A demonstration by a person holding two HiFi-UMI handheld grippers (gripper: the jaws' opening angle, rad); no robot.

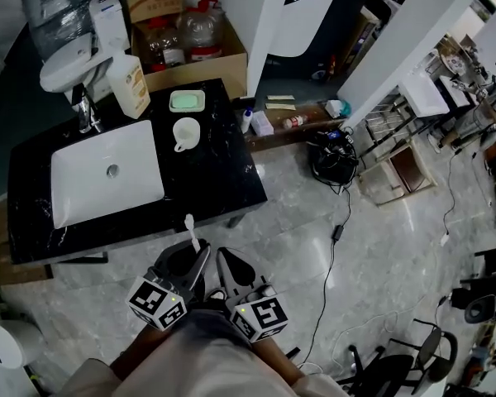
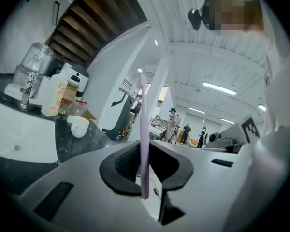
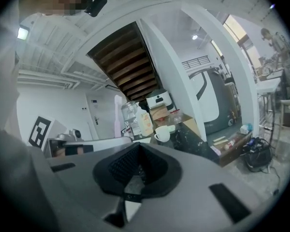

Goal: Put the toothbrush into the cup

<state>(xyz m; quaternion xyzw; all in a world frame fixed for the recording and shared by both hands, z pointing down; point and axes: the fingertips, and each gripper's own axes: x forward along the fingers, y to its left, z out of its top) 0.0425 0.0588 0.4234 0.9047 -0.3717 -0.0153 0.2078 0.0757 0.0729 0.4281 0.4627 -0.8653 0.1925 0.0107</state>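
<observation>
A pale lilac toothbrush (image 2: 144, 144) stands upright between the jaws of my left gripper (image 2: 146, 174), which is shut on its handle. Seen from the head view, the toothbrush (image 1: 192, 230) pokes up from the left gripper (image 1: 198, 256) just in front of the counter's edge. The white cup (image 1: 185, 133) sits upright on the black countertop (image 1: 215, 172), right of the sink, well beyond both grippers. It also shows as the cup (image 2: 79, 126) and the cup (image 3: 162, 134). My right gripper (image 1: 224, 259) is beside the left one, shut and holding nothing (image 3: 135, 170).
A white sink (image 1: 107, 172) with a tap (image 1: 84, 110) fills the counter's left. A soap bottle (image 1: 129, 85) and a green soap dish (image 1: 187, 100) stand behind the cup. A cardboard box (image 1: 194, 44) of bottles sits beyond. Cables (image 1: 335, 230) lie on the floor to the right.
</observation>
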